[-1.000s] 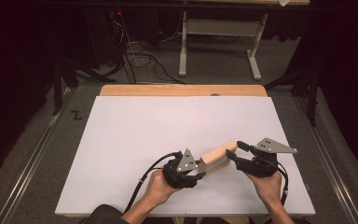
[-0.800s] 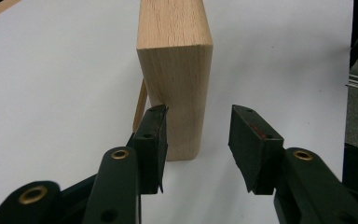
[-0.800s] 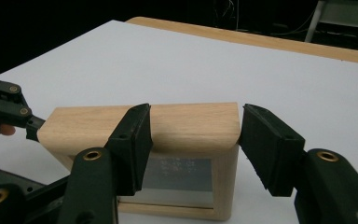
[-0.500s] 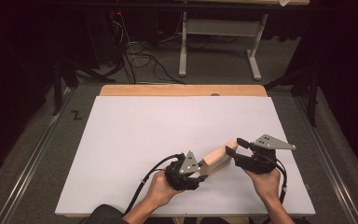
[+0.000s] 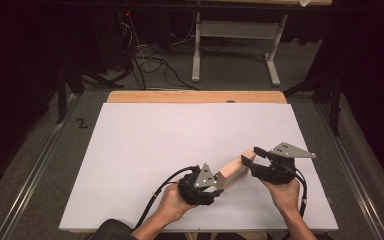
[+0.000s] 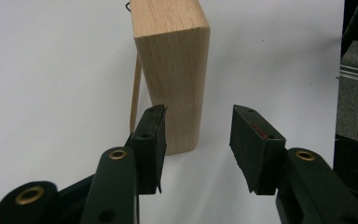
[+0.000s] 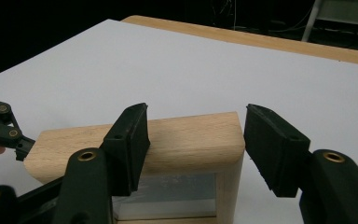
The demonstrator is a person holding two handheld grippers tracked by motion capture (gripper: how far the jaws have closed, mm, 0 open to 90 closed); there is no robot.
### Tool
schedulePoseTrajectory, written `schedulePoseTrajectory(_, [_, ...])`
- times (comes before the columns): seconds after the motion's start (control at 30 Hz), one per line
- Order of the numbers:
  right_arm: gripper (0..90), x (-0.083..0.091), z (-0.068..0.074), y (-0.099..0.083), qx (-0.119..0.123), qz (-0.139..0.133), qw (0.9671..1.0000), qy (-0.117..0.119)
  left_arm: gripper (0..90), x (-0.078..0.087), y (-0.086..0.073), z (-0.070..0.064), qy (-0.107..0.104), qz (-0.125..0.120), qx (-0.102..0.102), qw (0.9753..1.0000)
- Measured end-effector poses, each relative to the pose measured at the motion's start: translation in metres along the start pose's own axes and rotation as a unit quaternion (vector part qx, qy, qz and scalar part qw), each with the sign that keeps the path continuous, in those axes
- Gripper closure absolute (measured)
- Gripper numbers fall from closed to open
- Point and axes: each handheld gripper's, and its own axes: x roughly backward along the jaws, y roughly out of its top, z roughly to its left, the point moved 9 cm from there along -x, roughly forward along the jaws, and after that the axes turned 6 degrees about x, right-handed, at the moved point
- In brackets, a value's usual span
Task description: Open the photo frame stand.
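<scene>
Step in hand, as judged: setting or steadying a wooden frame (image 5: 236,169) upright on the white board (image 5: 130,150), near its front edge, between the two hands.

Left gripper (image 5: 200,186): jaws apart, roughly to the width of the frame's end, holding nothing; left pad (image 6: 154,140) just beside the wood or touching it, cannot tell which, right pad clear of it. Right gripper (image 5: 266,161): jaws also wide open, nothing held, hovering at the other end over the top rail.

Next move probably calls for: closing one pair of jaws squarely on the wood, without a push sideways, since a thin piece standing on edge tips easily.

Frame (image 7: 168,144): light, pale wood with fine grain, flat faces, rounded corners, matte. Inside the frame a clear or greyish pane (image 7: 168,196), smooth, perhaps glass or plastic. Pads of jaws: black, rubber-like, slightly worn. Board: smooth, plain, no marks.
</scene>
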Motion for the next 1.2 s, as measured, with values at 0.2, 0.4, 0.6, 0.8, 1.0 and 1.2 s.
schedulePoseTrajectory(0.2, [40.9, 0.000, -0.001, 0.000, -0.001, 0.002, 1.0000, 0.002, 53.5, 0.004, -0.008, 0.015, 0.027, 0.024, 0.014, 0.9992])
schedulePoseTrajectory(0.4, [40.9, 0.000, -0.001, 0.000, -0.002, 0.002, 1.0000, 0.003, 53.5, -0.002, -0.016, 0.037, 0.060, 0.050, 0.040, 0.9961])
schedulePoseTrajectory(0.6, [40.9, -0.001, -0.001, 0.000, -0.005, 0.002, 1.0000, 0.004, 53.6, -0.017, -0.019, 0.048, 0.066, 0.062, 0.059, 0.9942])
schedulePoseTrajectory(0.8, [41.0, -0.001, -0.001, 0.000, -0.005, 0.000, 1.0000, 0.004, 53.9, -0.025, -0.016, 0.049, 0.062, 0.060, 0.064, 0.9942])
schedulePoseTrajectory(1.0, [41.2, -0.001, -0.001, 0.000, -0.005, 0.000, 1.0000, 0.006, 54.7, -0.032, -0.014, 0.049, 0.058, 0.055, 0.069, 0.9944])
schedulePoseTrajectory(1.2, [41.3, -0.001, -0.001, -0.001, -0.007, -0.001, 0.9999, 0.008, 56.3, -0.039, -0.012, 0.053, 0.064, 0.050, 0.075, 0.9938])
